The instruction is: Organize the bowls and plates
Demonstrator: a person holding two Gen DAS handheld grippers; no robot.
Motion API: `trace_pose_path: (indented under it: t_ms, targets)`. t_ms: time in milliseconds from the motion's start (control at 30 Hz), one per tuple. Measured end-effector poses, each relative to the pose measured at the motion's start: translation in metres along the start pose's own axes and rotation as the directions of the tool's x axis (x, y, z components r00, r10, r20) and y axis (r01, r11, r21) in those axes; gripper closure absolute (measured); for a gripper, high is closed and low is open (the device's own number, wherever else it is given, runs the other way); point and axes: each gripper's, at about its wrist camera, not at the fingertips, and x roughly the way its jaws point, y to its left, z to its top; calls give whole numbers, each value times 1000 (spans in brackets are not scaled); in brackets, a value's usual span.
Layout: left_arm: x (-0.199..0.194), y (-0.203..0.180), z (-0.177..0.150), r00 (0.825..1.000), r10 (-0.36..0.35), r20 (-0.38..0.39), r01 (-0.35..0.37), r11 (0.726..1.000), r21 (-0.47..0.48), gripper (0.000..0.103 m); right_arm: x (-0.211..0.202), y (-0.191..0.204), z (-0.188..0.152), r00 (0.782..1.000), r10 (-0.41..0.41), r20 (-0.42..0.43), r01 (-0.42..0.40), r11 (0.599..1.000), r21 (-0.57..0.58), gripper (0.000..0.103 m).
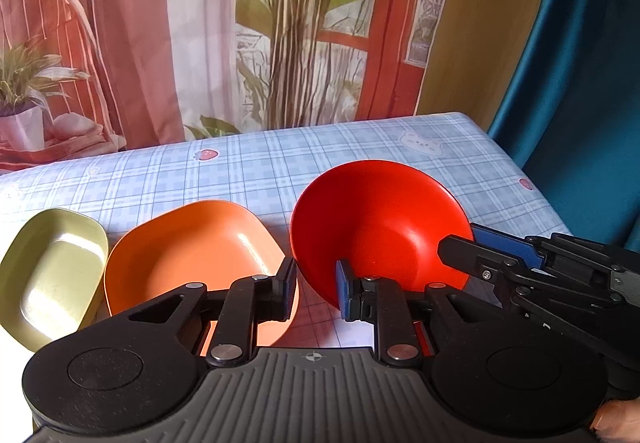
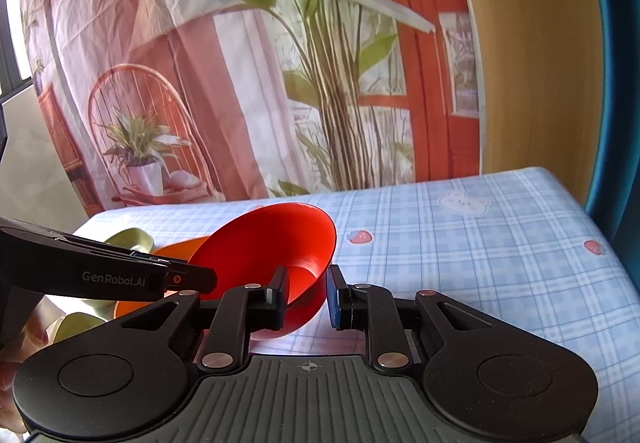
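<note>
A red round bowl (image 1: 376, 219) is tilted up on its edge over the checked table, held between two grippers. My right gripper (image 2: 307, 293) straddles the bowl's right rim (image 2: 312, 263), one finger inside and one outside. My left gripper (image 1: 314, 289) is at the bowl's left rim, its blue right pad (image 1: 343, 289) against the outside and its left finger over the orange bowl; its jaws stand well apart. An orange square bowl (image 1: 192, 255) sits left of the red one. A green square bowl (image 1: 52, 275) sits further left.
The table has a light blue checked cloth (image 2: 480, 263) with strawberry and bear prints. A printed curtain (image 1: 240, 23) hangs behind it, a teal curtain (image 1: 580, 83) at the right. The table's right edge is near the red bowl.
</note>
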Motion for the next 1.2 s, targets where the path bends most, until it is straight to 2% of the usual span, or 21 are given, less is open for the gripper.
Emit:
trace_pose_path:
  t_ms: [233,533,867,1200]
  targets:
    - [-35,3,-10,999,-19,50,19,1000,-13,80,-33,16,1,1000,-11,21,12,1000,-28,84]
    - [-59,-6,-42,998,-51,43,52,999,-9,79,-66,30,-20,999,-43,-1,43,998,-40,83]
    - [-60,-13,-71,998,-69,14,69,998,-1,79,-78,34,-53,995,-86,-56,84,996,-38,83]
    - [-51,-17,-75,997,-71,-9,71,997,15,79,-74,30,-61,992,-101,-79,100,995,-28,83]
